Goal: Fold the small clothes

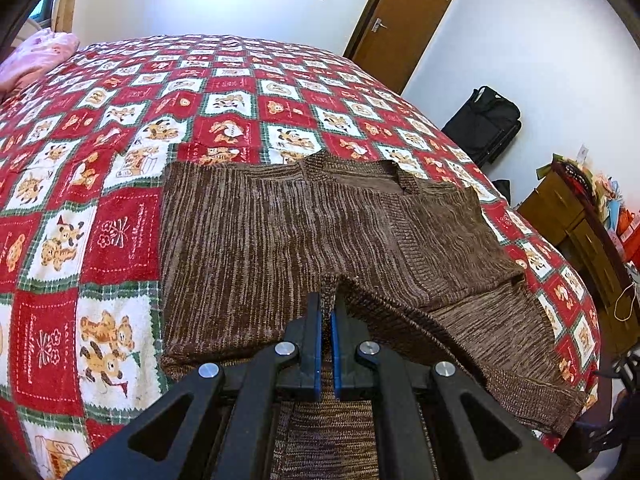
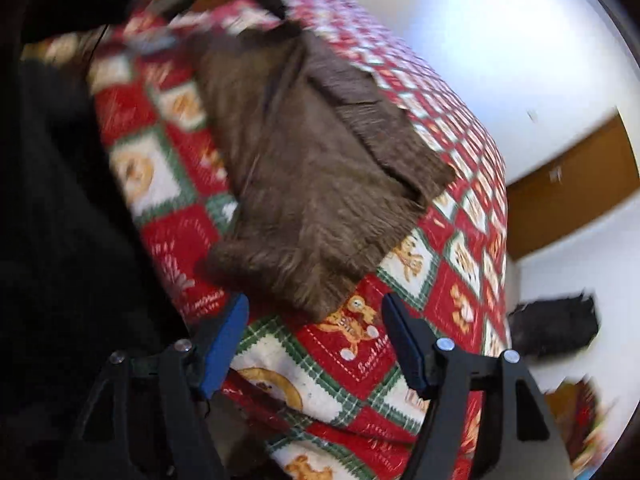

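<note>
Sweater (image 1: 280, 240): brown knit, spread on bed (image 1: 120, 220), part-folded. Left gripper (image 1: 328, 312) fingers pinched on near hem fold. Right gripper (image 2: 316, 320) fingers wide apart, empty, apparently hovering near corner (view blurred). Soft, limp, stretchy; you should grip ribbed edges.

Bed (image 1: 248, 92) covered by a red, white and green checked blanket with bear motifs. A brown knitted sweater (image 1: 280, 240) lies flat on it; a pink pillow (image 1: 36, 56) rests at the far corner.
</note>
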Action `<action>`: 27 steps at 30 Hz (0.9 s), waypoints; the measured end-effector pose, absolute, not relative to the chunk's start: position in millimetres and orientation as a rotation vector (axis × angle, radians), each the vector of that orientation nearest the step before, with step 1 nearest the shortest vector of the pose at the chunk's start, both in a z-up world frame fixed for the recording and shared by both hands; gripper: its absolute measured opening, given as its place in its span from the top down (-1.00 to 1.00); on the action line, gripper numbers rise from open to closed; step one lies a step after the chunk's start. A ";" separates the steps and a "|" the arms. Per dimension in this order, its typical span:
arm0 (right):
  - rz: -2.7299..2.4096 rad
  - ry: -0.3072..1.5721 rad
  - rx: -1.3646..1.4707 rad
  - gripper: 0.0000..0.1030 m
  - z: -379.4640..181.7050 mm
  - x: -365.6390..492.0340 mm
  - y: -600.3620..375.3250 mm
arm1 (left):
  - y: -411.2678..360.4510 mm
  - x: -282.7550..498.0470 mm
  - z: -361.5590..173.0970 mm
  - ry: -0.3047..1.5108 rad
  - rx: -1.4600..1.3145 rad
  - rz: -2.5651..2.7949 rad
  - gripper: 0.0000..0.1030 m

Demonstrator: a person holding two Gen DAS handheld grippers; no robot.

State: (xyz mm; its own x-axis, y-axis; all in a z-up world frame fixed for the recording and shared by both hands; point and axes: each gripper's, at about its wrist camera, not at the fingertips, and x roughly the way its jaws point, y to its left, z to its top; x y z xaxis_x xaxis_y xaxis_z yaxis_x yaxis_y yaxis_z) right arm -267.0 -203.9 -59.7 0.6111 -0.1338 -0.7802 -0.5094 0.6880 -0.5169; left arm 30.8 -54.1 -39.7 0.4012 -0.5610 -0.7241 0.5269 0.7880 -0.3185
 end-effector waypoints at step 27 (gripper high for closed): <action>0.195 0.755 0.369 0.84 17.1 -127.3 -308.4 | 4.5 39.7 12.7 0.776 -0.198 -0.644 0.95</action>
